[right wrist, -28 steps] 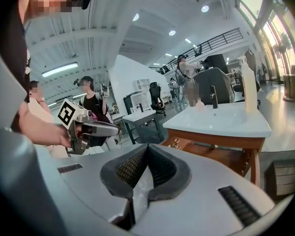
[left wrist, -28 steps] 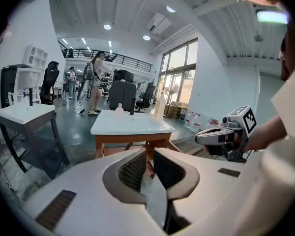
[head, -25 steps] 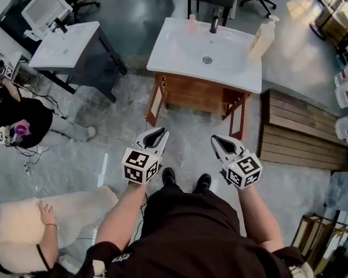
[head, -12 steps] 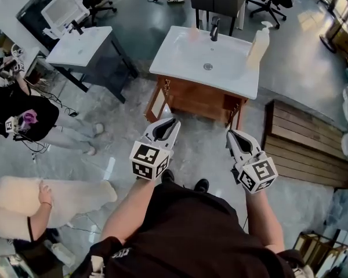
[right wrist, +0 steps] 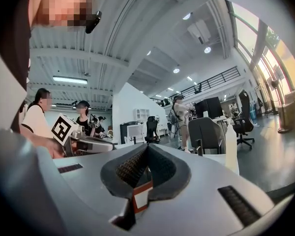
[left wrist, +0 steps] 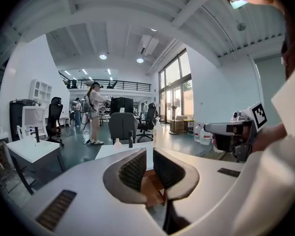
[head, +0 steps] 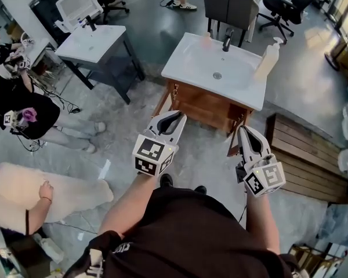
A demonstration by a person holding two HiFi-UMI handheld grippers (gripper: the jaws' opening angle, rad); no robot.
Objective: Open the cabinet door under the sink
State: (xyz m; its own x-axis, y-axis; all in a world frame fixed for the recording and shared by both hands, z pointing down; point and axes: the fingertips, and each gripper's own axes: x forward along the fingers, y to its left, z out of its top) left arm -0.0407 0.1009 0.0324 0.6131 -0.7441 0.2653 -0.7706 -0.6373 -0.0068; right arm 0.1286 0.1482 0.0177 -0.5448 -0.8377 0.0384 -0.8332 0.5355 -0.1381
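Observation:
The white sink (head: 185,74) tops a wooden cabinet (head: 204,106) at the upper middle of the head view. Both its doors stand swung outward: the left door (head: 165,101) and the right door (head: 236,133), partly behind my right gripper. My left gripper (head: 176,118) (left wrist: 149,154) hovers in front of the cabinet's left side, open a little with nothing between its pads. My right gripper (head: 246,131) (right wrist: 146,149) is held level before the right door, shut and empty. Neither touches the cabinet.
A faucet (head: 227,39), a small bottle (head: 206,36) and a soap dispenser (head: 267,59) stand on the sink. A second sink on a dark stand (head: 95,42) is to the left, people (head: 14,100) sit nearby, a chair (head: 229,7) is behind, and a wooden platform (head: 310,155) lies right.
Both grippers have risen and come closer to the camera. The view has swung, so the sink sits lower and more to the right. The jaws look the same.

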